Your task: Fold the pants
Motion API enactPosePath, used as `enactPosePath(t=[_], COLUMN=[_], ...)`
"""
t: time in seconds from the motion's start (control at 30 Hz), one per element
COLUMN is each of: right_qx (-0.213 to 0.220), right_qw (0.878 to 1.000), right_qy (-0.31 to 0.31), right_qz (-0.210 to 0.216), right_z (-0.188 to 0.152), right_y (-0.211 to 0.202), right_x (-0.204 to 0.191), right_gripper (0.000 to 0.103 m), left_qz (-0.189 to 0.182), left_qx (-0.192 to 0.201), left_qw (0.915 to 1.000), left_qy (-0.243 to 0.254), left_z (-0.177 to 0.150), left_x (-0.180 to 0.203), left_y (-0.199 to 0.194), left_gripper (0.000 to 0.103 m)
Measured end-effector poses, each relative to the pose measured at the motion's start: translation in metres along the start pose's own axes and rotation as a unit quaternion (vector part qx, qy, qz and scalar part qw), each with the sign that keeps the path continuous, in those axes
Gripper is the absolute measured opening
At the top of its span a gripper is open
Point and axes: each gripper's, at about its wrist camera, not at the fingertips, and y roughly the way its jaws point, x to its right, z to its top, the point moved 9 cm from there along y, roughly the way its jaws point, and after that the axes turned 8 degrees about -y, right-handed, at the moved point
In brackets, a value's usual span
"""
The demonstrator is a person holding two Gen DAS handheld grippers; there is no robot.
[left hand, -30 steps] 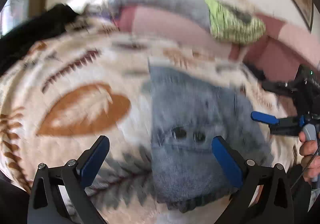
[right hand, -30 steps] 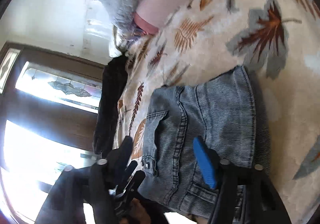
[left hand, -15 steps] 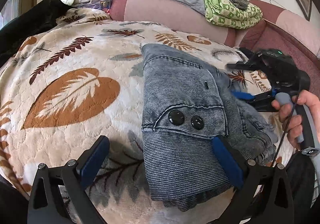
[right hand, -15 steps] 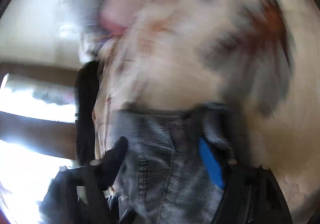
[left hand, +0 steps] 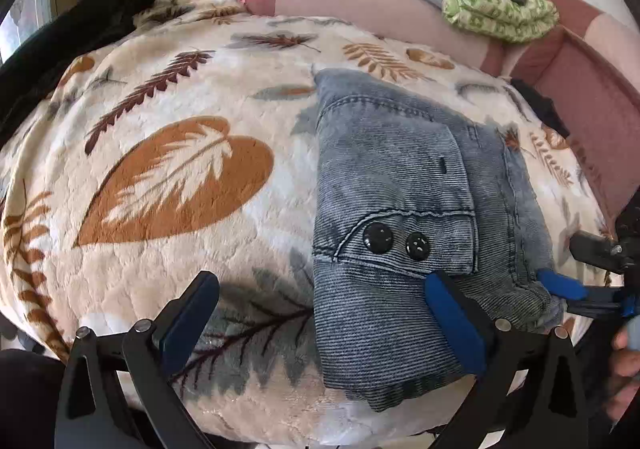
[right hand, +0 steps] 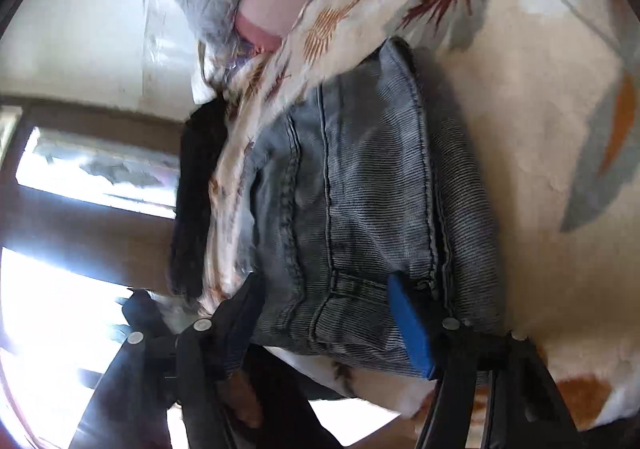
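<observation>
Left wrist view: folded pants [left hand: 400, 217] lie on the leaf-print blanket [left hand: 168, 169]; left hand-held gripper [left hand: 320, 317] hangs wide open over them. Right hand-held gripper [right hand: 326, 313] straddles the waistband edge, jaws parted; grip uncertain.

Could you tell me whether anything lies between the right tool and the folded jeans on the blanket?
Nothing visible does. The right tool already straddles the near edge of the folded jeans, its pads either side of the denim with only bare blanket around.
</observation>
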Motion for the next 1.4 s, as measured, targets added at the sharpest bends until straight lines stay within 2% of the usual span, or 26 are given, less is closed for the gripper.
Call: enactPosePath(t=[0.1, 0.2, 0.37, 0.63, 0.73, 0.83, 0.97, 1.03, 1.1, 1.17, 1.27, 1.33, 1.37, 1.4], right_qx=[0.022, 0.036, 0.053, 0.082, 0.084, 0.082, 0.088, 0.090, 0.085, 0.078, 0.055, 0.000, -0.042, -0.031], right_qw=[0.998, 0.997, 0.997, 0.996, 0.996, 0.996, 0.995, 0.995, 0.994, 0.993, 0.995, 0.999, 0.997, 0.998], right_qy=[-0.056, -0.070, -0.054, -0.046, -0.037, -0.030, -0.034, -0.051, -0.068, -0.085, -0.071, -0.049, -0.020, -0.025], right_qz=[-0.017, -0.019, -0.009, 0.007, 0.007, 0.003, -0.005, 0.006, 0.024, 0.037, 0.039, -0.012, -0.056, -0.057], right_z=[0.009, 0.009, 0.001, 0.006, 0.005, 0.005, 0.011, 0.024, 0.038, 0.052, 0.071, 0.068, 0.058, 0.058], right_y=[-0.014, -0.024, -0.039, -0.061, -0.063, -0.065, -0.072, -0.073, -0.067, -0.055, -0.021, 0.017, 0.034, 0.032], right_x=[-0.019, -0.026, -0.014, -0.007, 0.000, 0.006, 0.001, -0.017, -0.040, -0.057, -0.057, -0.023, 0.003, 0.005], right_gripper=[0.075, 0.076, 0.076, 0.077, 0.077, 0.077, 0.077, 0.077, 0.077, 0.081, 0.085, 0.089, 0.085, 0.082], left_qz=[0.013, 0.033, 0.050, 0.071, 0.073, 0.057, 0.044, 0.040, 0.026, 0.017, 0.020, 0.026, 0.015, -0.004], left_qx=[0.008, 0.023, 0.028, 0.032, 0.029, 0.026, 0.020, 0.015, 0.012, 0.011, -0.021, -0.055, -0.049, -0.041], left_qw=[0.9999, 0.9989, 0.9976, 0.9955, 0.9951, 0.9964, 0.9985, 0.9991, 0.9994, 0.9996, 0.9995, 0.9973, 0.9979, 0.9987], left_qy=[0.003, 0.025, 0.039, 0.055, 0.061, 0.056, 0.027, 0.005, -0.017, -0.019, 0.014, 0.042, 0.040, 0.031], left_z=[0.008, 0.013, 0.018, 0.018, 0.016, 0.016, 0.020, 0.024, 0.028, 0.028, 0.012, -0.006, -0.009, -0.010], left_x=[0.004, 0.009, 0.011, 0.016, 0.018, 0.018, 0.006, 0.000, -0.002, 0.004, 0.017, 0.023, 0.025, 0.026], left_y=[-0.015, -0.027, -0.035, -0.041, -0.041, -0.043, -0.042, -0.039, -0.036, -0.032, -0.011, 0.008, 0.007, 0.001], left_gripper=[0.103, 0.103, 0.103, 0.103, 0.103, 0.103, 0.103, 0.103, 0.103, 0.103, 0.103, 0.103, 0.102, 0.102])
